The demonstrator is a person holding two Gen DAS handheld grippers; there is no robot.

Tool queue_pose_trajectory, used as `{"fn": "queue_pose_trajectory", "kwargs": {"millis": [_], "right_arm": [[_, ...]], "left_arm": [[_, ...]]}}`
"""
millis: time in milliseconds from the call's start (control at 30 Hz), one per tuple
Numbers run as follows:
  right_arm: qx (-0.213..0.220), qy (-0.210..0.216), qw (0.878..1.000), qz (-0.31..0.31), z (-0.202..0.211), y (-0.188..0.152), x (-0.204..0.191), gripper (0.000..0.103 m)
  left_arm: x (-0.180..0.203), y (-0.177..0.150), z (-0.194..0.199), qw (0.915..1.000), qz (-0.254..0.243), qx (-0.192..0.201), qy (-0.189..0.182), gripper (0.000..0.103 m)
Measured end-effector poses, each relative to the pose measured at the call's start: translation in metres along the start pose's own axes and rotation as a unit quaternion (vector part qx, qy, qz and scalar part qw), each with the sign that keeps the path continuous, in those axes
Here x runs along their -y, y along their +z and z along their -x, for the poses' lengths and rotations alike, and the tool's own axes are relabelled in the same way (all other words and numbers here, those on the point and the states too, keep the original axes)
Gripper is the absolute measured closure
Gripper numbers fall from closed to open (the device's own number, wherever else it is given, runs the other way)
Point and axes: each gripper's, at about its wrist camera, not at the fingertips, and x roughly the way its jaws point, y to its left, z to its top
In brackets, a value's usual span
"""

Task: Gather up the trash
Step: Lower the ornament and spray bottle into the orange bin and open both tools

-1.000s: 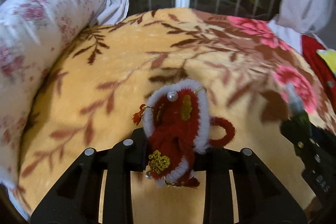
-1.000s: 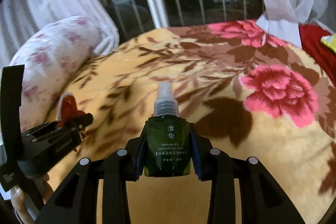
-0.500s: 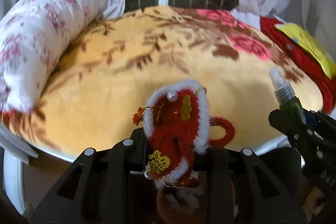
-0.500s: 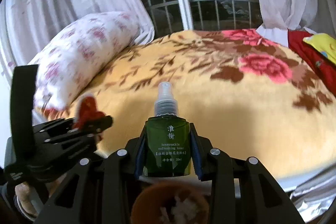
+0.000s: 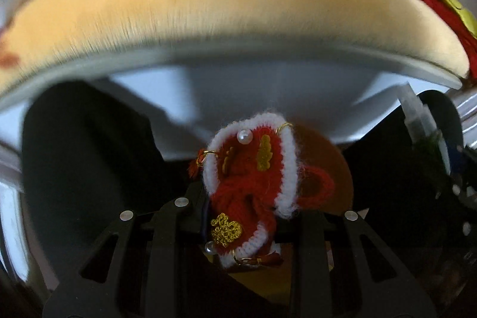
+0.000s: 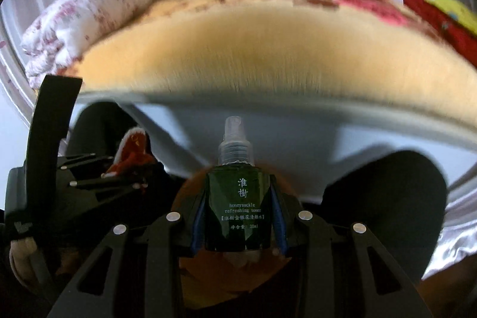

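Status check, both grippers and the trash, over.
Left gripper shut on red yarn ornament. Right gripper shut on green toner bottle. Both hang past the bed edge over a brown bin; nothing between.

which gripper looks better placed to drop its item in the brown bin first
Right, probably. Its green toner bottle sits centred over the brown bin below the right gripper. The left gripper holds the red ornament nearer the bin's near-left rim.
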Motion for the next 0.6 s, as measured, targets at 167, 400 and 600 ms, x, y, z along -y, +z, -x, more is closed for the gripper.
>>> {"fn": "queue_pose_trajectory", "kwargs": {"millis": [167, 400, 600], "right_arm": [[-0.029, 0.004, 1.000, -0.011, -0.018, -0.002, 0.004, 0.067], [-0.049, -0.002, 0.999, -0.016, -0.030, -0.004, 0.006, 0.038], [-0.030, -0.012, 0.999, -0.033, -0.021, -0.004, 0.010, 0.033]], "left_arm": [[0.003, -0.001, -0.013, 0.9998, -0.012, -0.019, 0.003, 0.076], [0.005, 0.000, -0.018, 0.9994, -0.018, -0.027, 0.015, 0.050], [0.006, 0.001, -0.013, 0.9994, -0.020, -0.015, 0.022, 0.034]]}}
